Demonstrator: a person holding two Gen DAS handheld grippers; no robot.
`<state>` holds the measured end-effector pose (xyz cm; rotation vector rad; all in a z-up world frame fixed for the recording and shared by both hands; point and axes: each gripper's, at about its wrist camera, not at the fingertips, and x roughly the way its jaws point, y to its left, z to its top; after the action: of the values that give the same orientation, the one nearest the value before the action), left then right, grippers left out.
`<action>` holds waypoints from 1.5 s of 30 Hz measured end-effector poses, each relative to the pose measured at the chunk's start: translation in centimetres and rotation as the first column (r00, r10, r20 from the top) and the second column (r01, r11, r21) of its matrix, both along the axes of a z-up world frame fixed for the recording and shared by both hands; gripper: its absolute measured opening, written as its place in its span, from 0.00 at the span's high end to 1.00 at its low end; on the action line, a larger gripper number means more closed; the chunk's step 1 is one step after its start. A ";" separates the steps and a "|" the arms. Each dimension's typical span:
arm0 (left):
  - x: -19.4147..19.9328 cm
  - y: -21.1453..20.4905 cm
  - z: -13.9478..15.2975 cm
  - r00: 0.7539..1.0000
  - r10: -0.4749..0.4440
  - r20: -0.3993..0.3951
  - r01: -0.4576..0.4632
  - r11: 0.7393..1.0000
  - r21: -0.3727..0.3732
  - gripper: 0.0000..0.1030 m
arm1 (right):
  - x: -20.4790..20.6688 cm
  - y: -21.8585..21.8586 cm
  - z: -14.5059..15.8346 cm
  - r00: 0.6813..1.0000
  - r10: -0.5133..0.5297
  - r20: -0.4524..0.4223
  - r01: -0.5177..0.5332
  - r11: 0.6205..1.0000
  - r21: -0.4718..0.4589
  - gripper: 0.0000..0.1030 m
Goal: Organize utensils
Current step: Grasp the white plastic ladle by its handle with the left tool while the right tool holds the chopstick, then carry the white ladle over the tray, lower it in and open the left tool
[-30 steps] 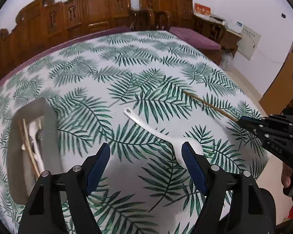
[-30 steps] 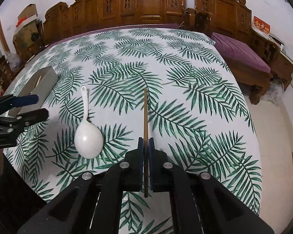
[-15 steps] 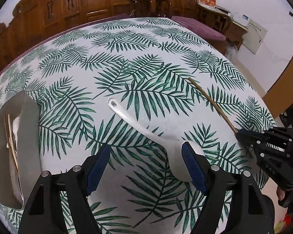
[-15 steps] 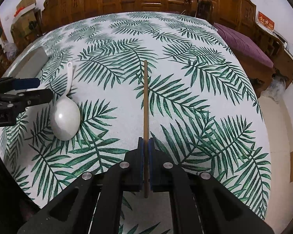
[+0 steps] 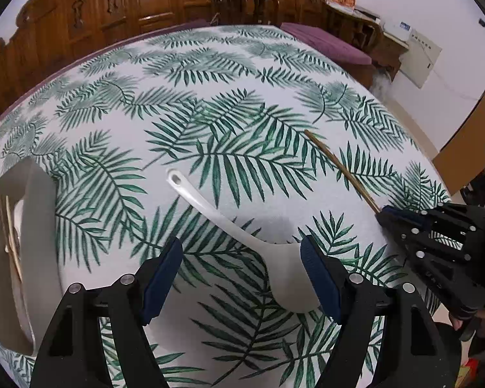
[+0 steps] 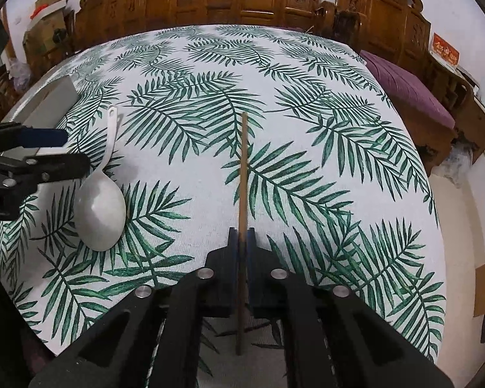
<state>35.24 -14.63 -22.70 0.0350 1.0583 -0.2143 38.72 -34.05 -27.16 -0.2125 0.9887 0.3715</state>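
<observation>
White spoon (image 5: 242, 236) lies on the leaf cloth (image 5: 229, 103), bowl end between the wide-open fingers of the L gripper (image 5: 242, 271), not pinched. Brown chopstick (image 6: 242, 174) is squeezed tight in the R gripper (image 6: 242, 242), tip pointing away. Gray tray (image 5: 38, 226) w/ more sticks sits at the table's left edge.

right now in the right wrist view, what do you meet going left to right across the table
left gripper → white spoon → chopstick held in the shut right gripper
</observation>
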 end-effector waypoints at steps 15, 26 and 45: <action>2.2 -1.0 -2.1 0.984 0.104 -0.147 -0.114 0.991 -0.066 0.62 | -0.5 -0.3 -0.1 1.000 -0.013 -0.002 0.013 1.000 0.008 0.94; 1.3 0.4 -1.6 0.987 0.075 -0.142 -0.076 0.997 -0.004 0.92 | -0.6 0.1 0.0 1.000 -0.005 -0.004 0.005 1.000 -0.002 0.94; -2.1 4.7 4.0 0.999 0.015 0.029 -0.017 0.997 0.080 0.92 | -1.5 0.7 2.8 0.999 0.002 0.039 -0.004 0.999 0.052 0.94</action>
<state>33.14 -9.91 -18.74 0.1016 1.0386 -0.1564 37.19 -33.37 -24.34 -0.1735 0.9396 0.3937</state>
